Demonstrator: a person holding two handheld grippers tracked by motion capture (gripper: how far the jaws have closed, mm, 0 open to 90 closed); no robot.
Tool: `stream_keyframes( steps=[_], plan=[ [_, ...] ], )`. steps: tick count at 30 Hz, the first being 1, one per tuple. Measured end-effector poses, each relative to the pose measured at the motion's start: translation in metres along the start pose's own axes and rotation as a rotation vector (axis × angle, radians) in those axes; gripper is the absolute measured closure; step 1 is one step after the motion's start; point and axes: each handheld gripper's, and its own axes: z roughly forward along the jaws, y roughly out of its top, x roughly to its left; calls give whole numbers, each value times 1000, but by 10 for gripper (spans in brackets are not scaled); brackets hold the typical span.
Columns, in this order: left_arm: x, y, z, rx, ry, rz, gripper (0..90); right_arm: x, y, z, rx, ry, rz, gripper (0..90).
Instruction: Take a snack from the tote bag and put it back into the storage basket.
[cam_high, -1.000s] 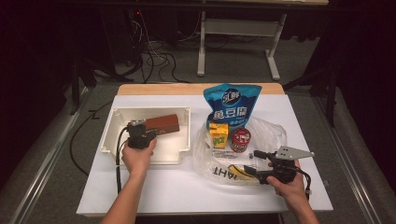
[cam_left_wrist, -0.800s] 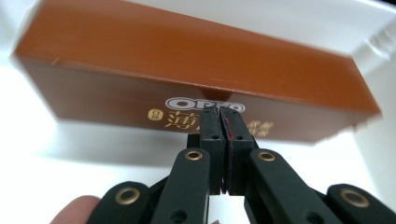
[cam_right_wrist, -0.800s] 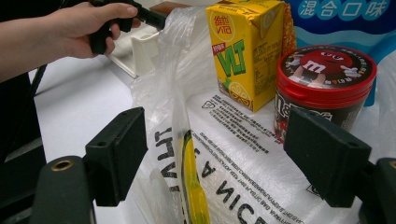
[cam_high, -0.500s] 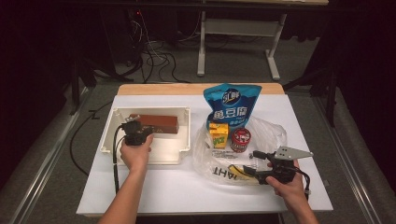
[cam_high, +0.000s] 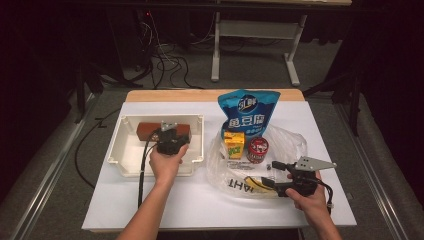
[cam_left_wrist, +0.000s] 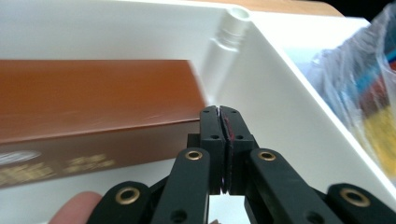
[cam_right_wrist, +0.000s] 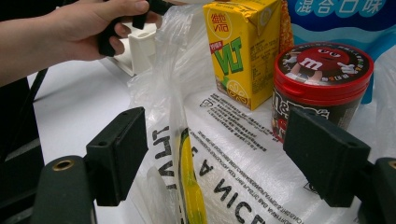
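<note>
A brown box (cam_high: 147, 130) lies along the far wall of a white tray (cam_high: 125, 165). My left gripper (cam_high: 167, 129) is inside the tray at the box's right end. In the left gripper view its jaws (cam_left_wrist: 219, 109) are shut together with nothing between them, right beside the brown box (cam_left_wrist: 93, 93) and near the tray (cam_left_wrist: 289, 93) corner. My right gripper (cam_high: 268, 174) stands open over the near part of a clear plastic bag (cam_high: 285, 142). In the right gripper view its jaws (cam_right_wrist: 222, 154) straddle the printed bag (cam_right_wrist: 243, 158) without pressing on it.
On the bag stand a yellow juice carton (cam_high: 233, 144) and a red-lidded candy tub (cam_high: 257, 149), with a blue pouch (cam_high: 247, 112) behind. A yellow strip (cam_right_wrist: 191, 186) lies inside the bag. The table's far edge is wood-coloured.
My left hand has moved to the right along the tray with shut jaws. The brown box now lies straighter against the far wall. The right hand has stayed put.
</note>
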Motion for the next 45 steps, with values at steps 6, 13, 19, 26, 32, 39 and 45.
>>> stream_keyframes(
  steps=[6,13,19,26,32,39,45],
  plan=[
    [-15,5,20,34,-36,65,884,1,0,0,1,1,0,222],
    [-8,4,27,61,40,33,885,0,-1,1,5,3,1,223],
    [-1,6,25,46,71,-9,881,0,-1,2,8,4,-2,224],
    [10,5,20,39,102,-54,889,0,-1,2,10,3,-1,224],
    [18,3,16,32,112,-85,891,1,-1,3,12,4,-5,224],
    [17,2,13,19,95,-85,861,2,-1,3,10,3,-4,224],
    [13,2,-9,-41,45,-47,765,0,1,1,6,-15,6,283]
  ],
)
